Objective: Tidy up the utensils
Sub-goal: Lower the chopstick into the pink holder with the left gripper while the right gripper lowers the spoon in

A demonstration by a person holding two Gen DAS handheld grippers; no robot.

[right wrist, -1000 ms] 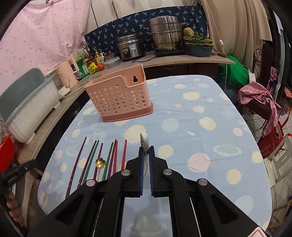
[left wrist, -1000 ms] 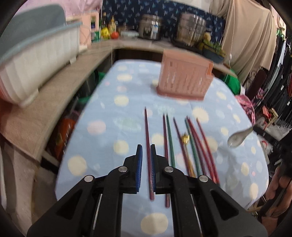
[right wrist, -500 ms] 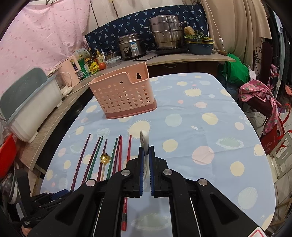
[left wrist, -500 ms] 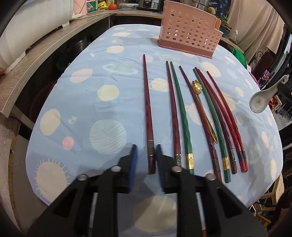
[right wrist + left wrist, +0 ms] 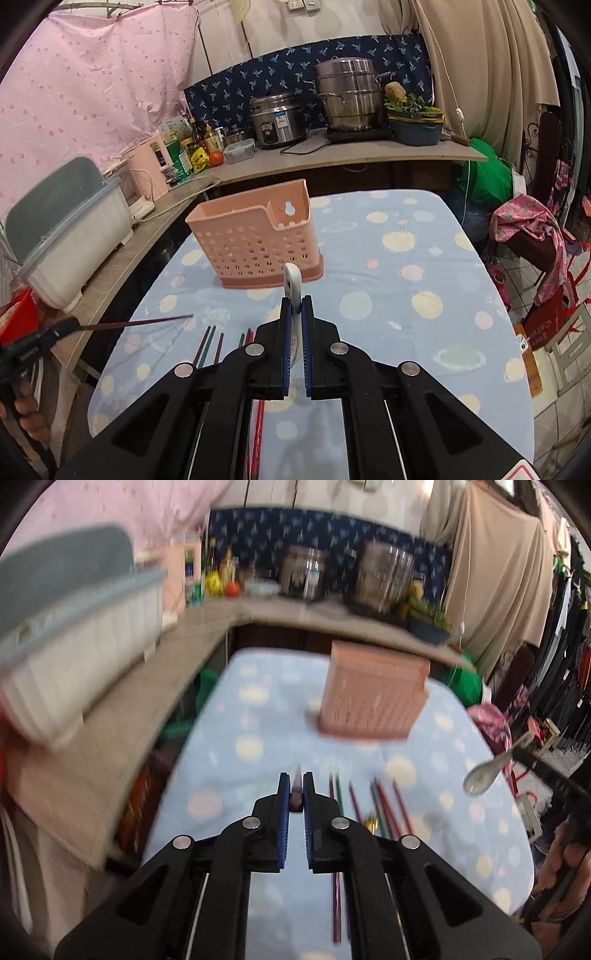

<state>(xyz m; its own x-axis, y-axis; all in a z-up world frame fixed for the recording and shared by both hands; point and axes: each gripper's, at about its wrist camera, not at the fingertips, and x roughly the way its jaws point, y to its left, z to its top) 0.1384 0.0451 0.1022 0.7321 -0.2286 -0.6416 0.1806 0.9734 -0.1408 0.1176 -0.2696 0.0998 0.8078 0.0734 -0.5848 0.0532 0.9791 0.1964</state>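
Overhead, my left tool (image 5: 296,792) is clenching a dark red chopstick (image 5: 296,786), its jaws having just been closing on it; motion blur is smearing most of that view, and the stick is showing only as a short stub between the blue pads. From the right wrist view the same chopstick (image 5: 136,324) is hanging clear of the surface (image 5: 406,266), jutting from the left tool at the frame's edge. My right tool (image 5: 294,314) is gripping a white ceramic spoon (image 5: 293,284) by its handle; its bowl is hidden behind the tool there, but showing in the left view (image 5: 482,781). The remaining chopsticks (image 5: 212,343), red and green, are lying side by side on the spotted blue cloth, their lower ends cut off by my tool. The pink perforated utensil basket (image 5: 255,243) is standing upright farther back; what is inside I cannot tell.
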